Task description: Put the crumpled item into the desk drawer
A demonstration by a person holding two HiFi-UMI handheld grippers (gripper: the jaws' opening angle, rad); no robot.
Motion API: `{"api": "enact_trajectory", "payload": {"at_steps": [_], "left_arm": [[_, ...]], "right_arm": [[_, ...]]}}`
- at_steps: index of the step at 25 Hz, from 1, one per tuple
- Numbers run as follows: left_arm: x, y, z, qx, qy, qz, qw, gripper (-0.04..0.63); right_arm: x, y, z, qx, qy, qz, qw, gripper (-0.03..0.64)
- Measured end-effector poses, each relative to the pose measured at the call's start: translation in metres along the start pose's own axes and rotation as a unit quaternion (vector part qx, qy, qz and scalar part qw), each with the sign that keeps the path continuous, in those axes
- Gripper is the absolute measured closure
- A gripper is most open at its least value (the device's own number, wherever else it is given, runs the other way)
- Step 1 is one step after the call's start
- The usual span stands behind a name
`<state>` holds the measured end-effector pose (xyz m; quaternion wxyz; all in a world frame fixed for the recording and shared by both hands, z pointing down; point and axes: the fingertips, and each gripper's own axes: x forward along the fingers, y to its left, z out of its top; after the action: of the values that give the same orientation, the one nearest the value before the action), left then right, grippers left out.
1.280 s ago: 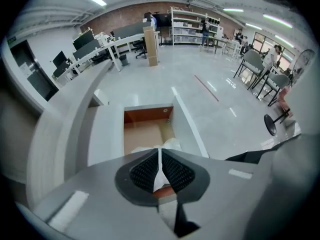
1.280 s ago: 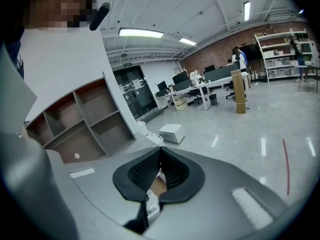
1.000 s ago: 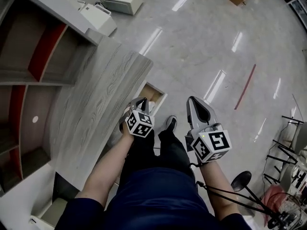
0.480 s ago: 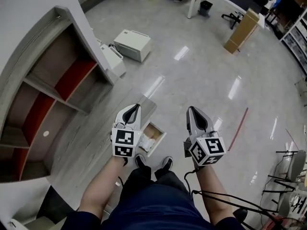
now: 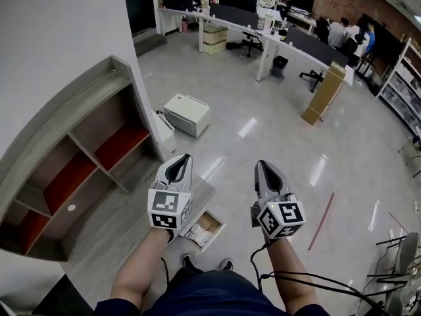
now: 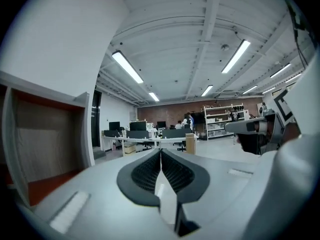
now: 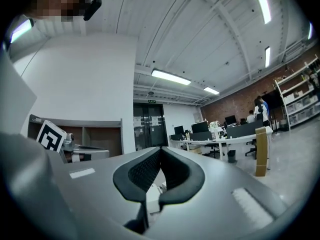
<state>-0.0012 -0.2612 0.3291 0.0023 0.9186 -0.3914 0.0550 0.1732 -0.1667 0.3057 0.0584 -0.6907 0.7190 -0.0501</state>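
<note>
In the head view both grippers are held up side by side over the floor, pointing away from me. My left gripper (image 5: 184, 158) and my right gripper (image 5: 260, 166) are shut with nothing between the jaws. In the left gripper view (image 6: 161, 151) and the right gripper view (image 7: 161, 151) the dark pads meet and only the room shows beyond. Below the left gripper, the desk drawer (image 5: 216, 227) stands open under the edge of the grey wood desk (image 5: 112, 232). A pale crumpled item (image 5: 197, 232) lies inside it.
A shelf unit with red panels (image 5: 85, 170) stands on the desk at left. Two white machines (image 5: 187, 114) (image 5: 165, 129) sit on the floor beyond it, with a tall cardboard box (image 5: 323, 94) and office desks with people (image 5: 342, 31) further off. My feet (image 5: 205, 264) are by the drawer.
The left gripper has risen from down at the drawer to level with the right one. The head view has tilted up, so the far office shows now.
</note>
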Motion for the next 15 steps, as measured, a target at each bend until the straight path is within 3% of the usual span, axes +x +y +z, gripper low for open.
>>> {"api": "enact_trajectory", "payload": {"at_steps": [8,15], "left_arm": [[0.002,0.005,0.043,-0.018,-0.041,-0.002,0.999,0.586],[-0.009,-0.001,0.054,-0.039,-0.052,-0.008,0.9979,0.587]], "right_arm": [[0.01,0.008,0.046,-0.036,-0.038,0.013,0.999,0.611],[0.001,0.022,0.055,-0.036,-0.045,0.028,0.998,0.611]]}}
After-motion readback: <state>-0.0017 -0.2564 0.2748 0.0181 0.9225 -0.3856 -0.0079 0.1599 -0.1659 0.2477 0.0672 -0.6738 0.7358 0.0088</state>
